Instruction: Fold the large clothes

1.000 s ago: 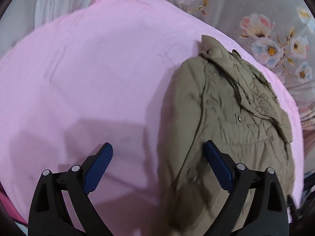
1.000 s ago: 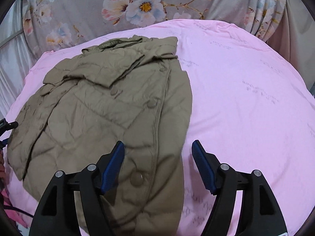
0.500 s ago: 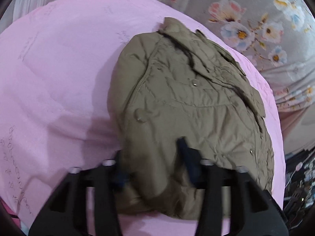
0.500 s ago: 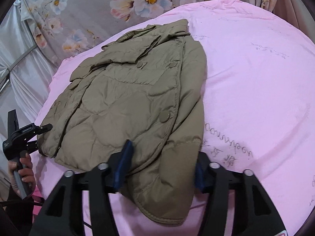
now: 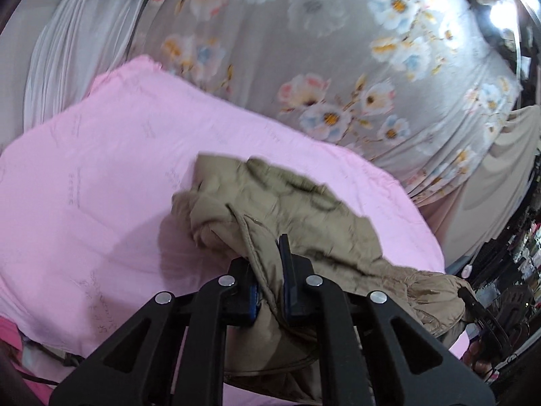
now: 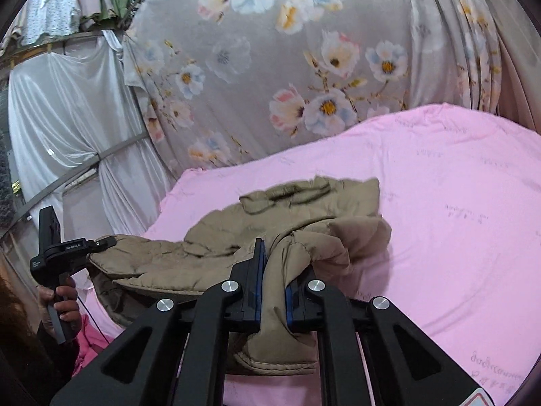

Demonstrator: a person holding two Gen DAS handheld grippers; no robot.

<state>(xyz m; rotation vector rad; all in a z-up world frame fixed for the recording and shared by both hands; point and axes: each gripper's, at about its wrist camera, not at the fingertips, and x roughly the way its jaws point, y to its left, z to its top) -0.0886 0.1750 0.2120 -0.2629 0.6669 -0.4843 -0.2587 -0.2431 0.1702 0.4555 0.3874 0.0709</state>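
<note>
An olive quilted jacket (image 5: 304, 209) lies on the pink bed sheet (image 5: 101, 186), with its near hem raised off the bed. My left gripper (image 5: 268, 270) pinches one corner of that hem, its jaws still closing on the fabric. In the right wrist view the jacket (image 6: 216, 233) hangs bunched between both grips. My right gripper (image 6: 274, 277) squeezes a thick fold of the hem's other corner, its jaws also closing. The jacket's collar end rests on the sheet (image 6: 456, 186). A hand holds the left gripper (image 6: 67, 250) at that view's left edge.
A grey floral curtain (image 6: 304, 50) hangs behind the bed. A white drape (image 6: 67, 118) hangs at the left. Dark clutter (image 5: 507, 270) stands beyond the bed's right edge. Wide pink sheet lies bare to either side of the jacket.
Both grippers went from open over the flat jacket to closed on its near hem. They rose, lifting that hem off the bed and bunching the jacket.
</note>
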